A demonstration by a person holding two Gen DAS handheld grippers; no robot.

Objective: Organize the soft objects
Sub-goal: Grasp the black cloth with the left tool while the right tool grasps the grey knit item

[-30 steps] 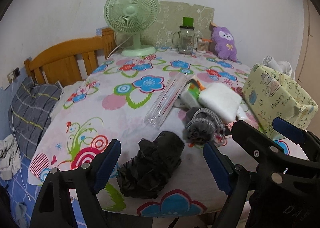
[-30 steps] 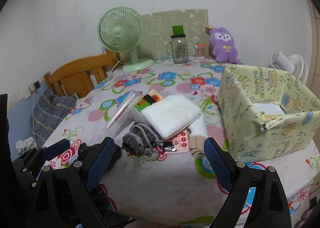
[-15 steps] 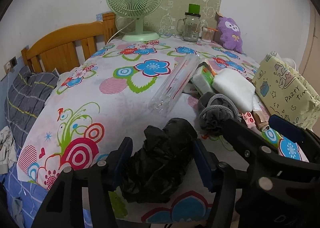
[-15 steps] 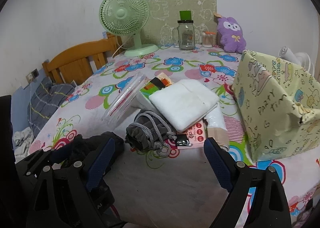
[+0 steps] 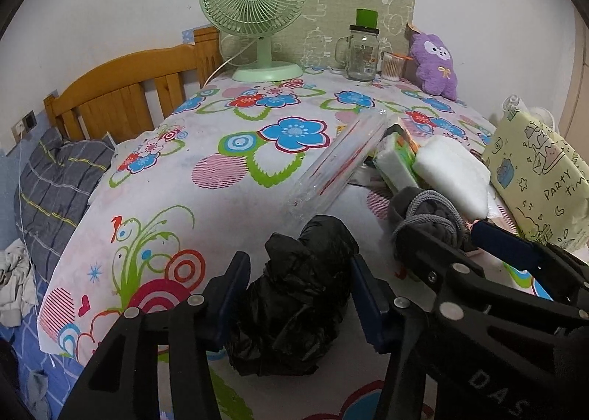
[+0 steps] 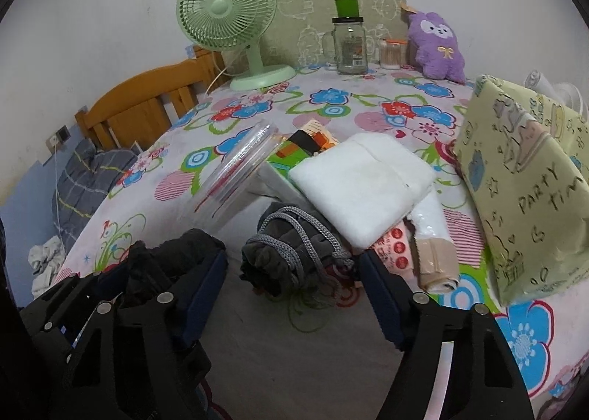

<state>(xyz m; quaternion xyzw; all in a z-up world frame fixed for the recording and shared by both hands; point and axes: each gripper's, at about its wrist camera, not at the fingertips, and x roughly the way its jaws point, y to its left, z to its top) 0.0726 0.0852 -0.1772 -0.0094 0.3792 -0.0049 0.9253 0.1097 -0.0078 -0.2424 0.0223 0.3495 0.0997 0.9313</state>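
A crumpled black bundle point(image 5: 294, 302) lies near the front edge of the flowered tablecloth point(image 5: 221, 206). My left gripper point(image 5: 300, 298) straddles it, its jaws closing, and both blue pads touch the bundle's sides. Just to the right lies a grey cloth bundle point(image 6: 291, 261) wrapped in a grey cord. My right gripper point(image 6: 291, 291) has that bundle between its fingers; the jaws are closing, and a gap still shows on each side. In the left wrist view the right gripper point(image 5: 467, 243) reaches in around the grey bundle point(image 5: 423, 214). A folded white pad point(image 6: 360, 184) lies behind it.
A yellow paper box point(image 6: 522, 199) printed "party time" stands at the right. A clear plastic tube point(image 6: 235, 169) leans over a green packet point(image 5: 395, 158). A green fan point(image 6: 228, 15), a glass jar point(image 6: 349, 48) and a purple plush point(image 6: 438, 48) stand at the back; a wooden headboard point(image 6: 147, 107) is at left.
Both grippers have moved forward and down toward the table. The left jaws narrowed onto the black bundle. The right jaws narrowed around the grey bundle.
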